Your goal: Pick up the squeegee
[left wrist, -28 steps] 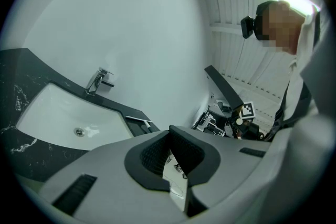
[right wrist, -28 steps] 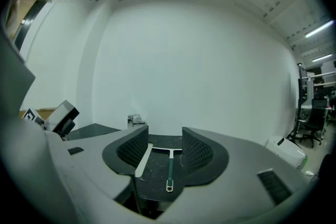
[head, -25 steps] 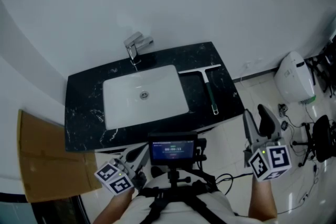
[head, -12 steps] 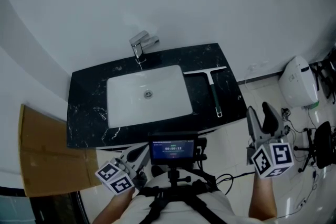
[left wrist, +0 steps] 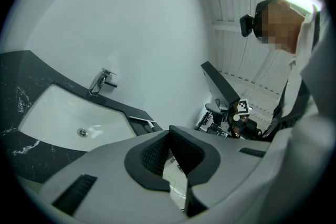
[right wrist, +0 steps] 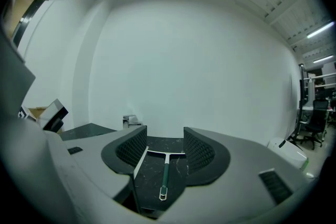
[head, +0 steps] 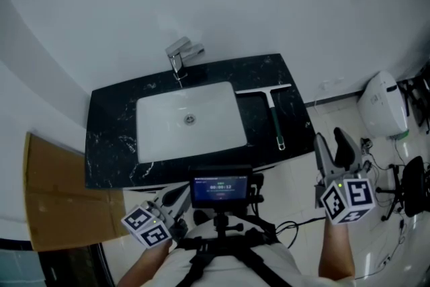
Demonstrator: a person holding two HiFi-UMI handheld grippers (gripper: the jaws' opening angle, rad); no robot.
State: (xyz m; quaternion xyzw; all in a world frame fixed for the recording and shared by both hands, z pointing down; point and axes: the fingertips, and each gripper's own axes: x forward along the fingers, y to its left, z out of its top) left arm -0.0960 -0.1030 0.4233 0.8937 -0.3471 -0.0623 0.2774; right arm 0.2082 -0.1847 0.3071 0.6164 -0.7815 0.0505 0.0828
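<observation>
The squeegee [head: 273,116], with a green handle and a pale blade, lies flat on the black marble counter [head: 111,138] to the right of the white sink [head: 188,121]. My right gripper [head: 332,144] hovers off the counter's front right corner, short of the squeegee. Its jaws have just been opening and now stand open with nothing between them. In the right gripper view the squeegee [right wrist: 165,171] shows through the gap of the right gripper [right wrist: 165,138], handle end nearest. My left gripper [head: 176,197] stays low by the person's body, below the counter's front edge; the left gripper [left wrist: 169,136] is shut and empty.
A chrome faucet [head: 183,54] stands behind the sink against the white wall. A cardboard sheet [head: 60,205] lies on the floor at the left. A white appliance [head: 381,104] and an office chair [head: 413,178] stand at the right. A small screen [head: 220,190] is mounted on the person's chest.
My right gripper has edged slightly toward the counter's corner. The left gripper and the squeegee have stayed where they were.
</observation>
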